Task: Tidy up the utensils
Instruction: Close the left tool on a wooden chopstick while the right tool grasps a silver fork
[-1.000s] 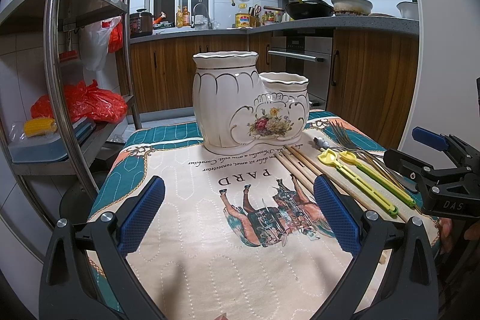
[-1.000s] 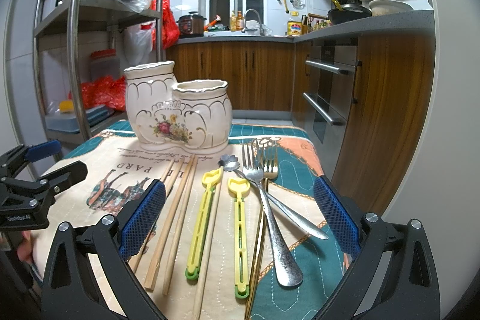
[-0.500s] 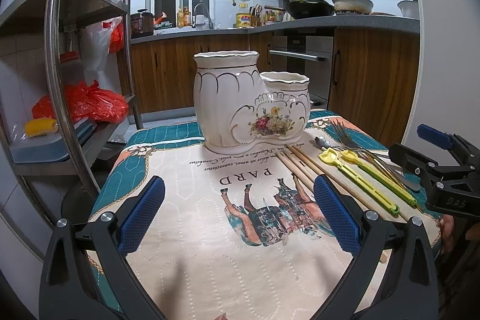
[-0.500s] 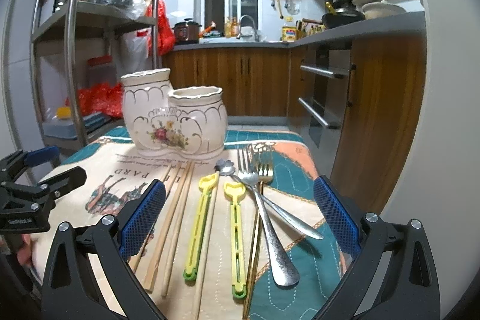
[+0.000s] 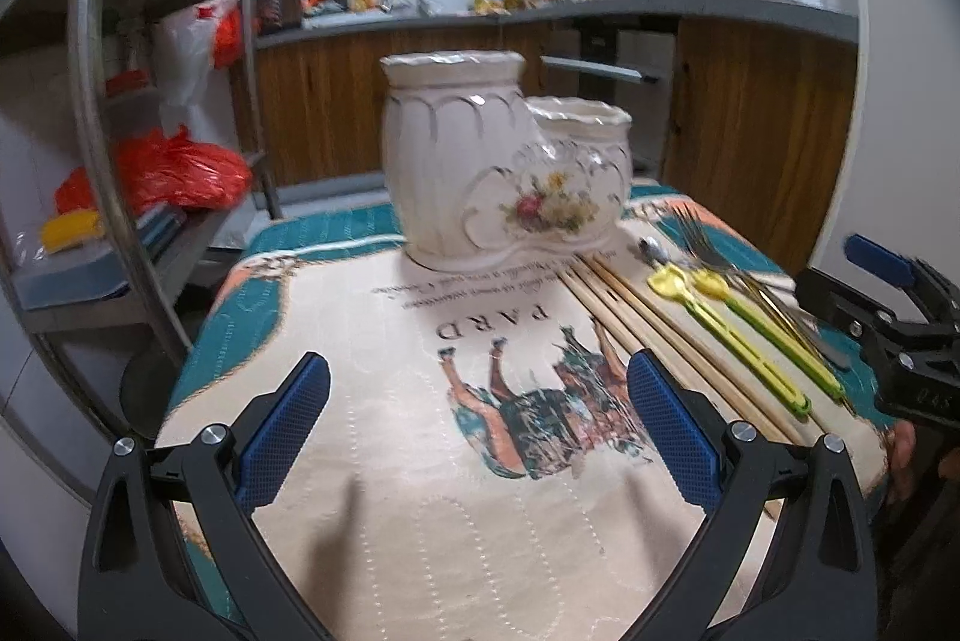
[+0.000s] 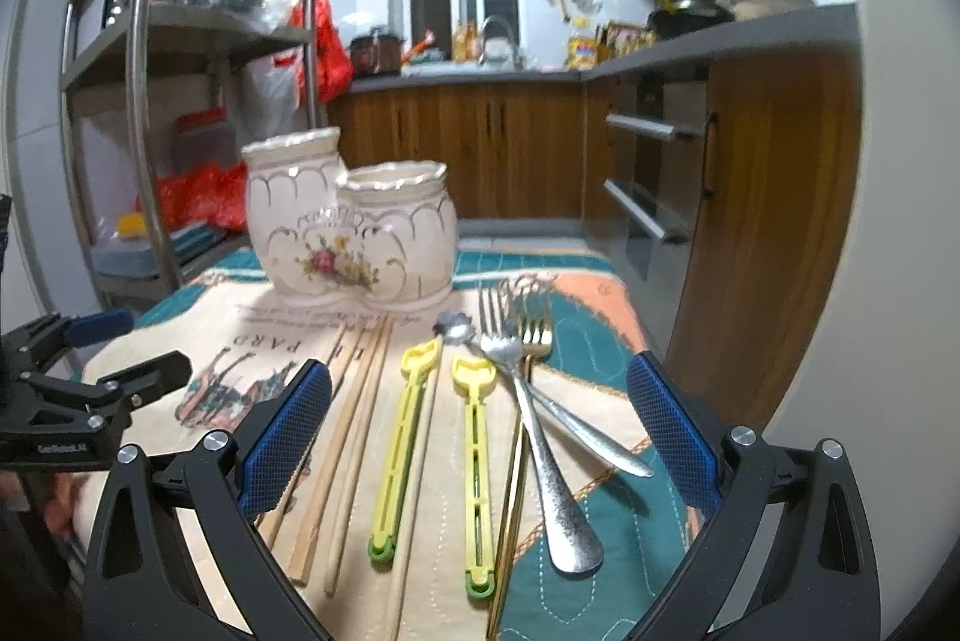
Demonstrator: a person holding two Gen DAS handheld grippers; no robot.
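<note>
Patterned cloth (image 6: 600,305) bears yellow utensils (image 6: 399,440), chopsticks (image 6: 354,419), forks (image 6: 543,437); both claws gape empty.

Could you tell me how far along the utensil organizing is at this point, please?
Nothing looks sorted yet. The ceramic holder shows no utensils above its rims, though its inside is hidden. In hand: nothing; the left gripper and right gripper are both open and empty. Left to do: the chopsticks, two yellow utensils, forks and spoon all lie on the cloth.
</note>
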